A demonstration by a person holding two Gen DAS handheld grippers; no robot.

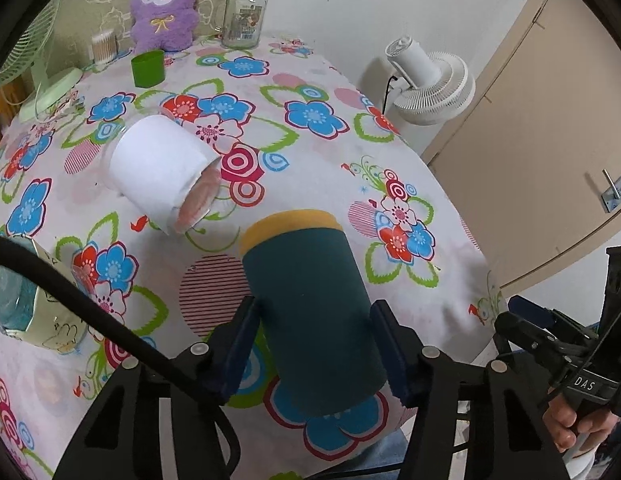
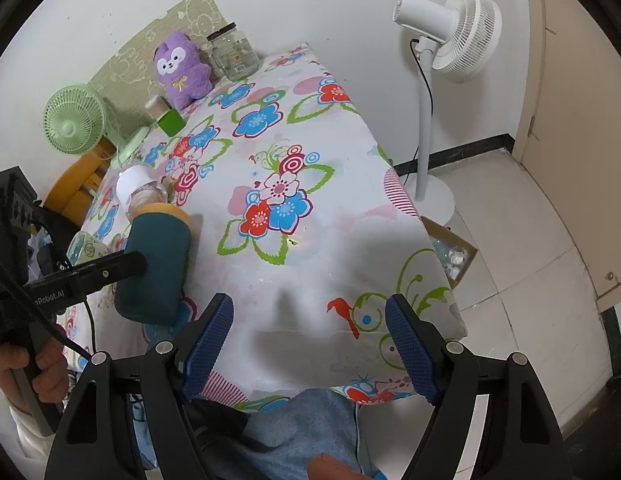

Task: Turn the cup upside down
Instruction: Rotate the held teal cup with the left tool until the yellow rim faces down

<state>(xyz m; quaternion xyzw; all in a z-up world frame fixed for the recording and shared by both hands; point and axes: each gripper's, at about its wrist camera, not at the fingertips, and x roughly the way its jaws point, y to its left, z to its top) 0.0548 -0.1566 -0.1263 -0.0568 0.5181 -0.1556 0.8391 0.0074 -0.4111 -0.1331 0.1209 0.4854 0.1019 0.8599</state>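
Note:
A dark teal cup with a yellow band at its far end is tilted over the flowered tablecloth, the yellow end pointing away from me. My left gripper is shut on the cup's teal body, one blue pad on each side. In the right wrist view the same cup leans at the left with the left gripper's finger pressed on it. My right gripper stands open over the table's near edge with nothing between its fingers, well to the right of the cup.
A white-wrapped clear jar lies on its side just beyond the cup. A patterned cup sits at the left. At the back are a green cup, a purple plush and a glass jar. A white fan stands past the table's right edge.

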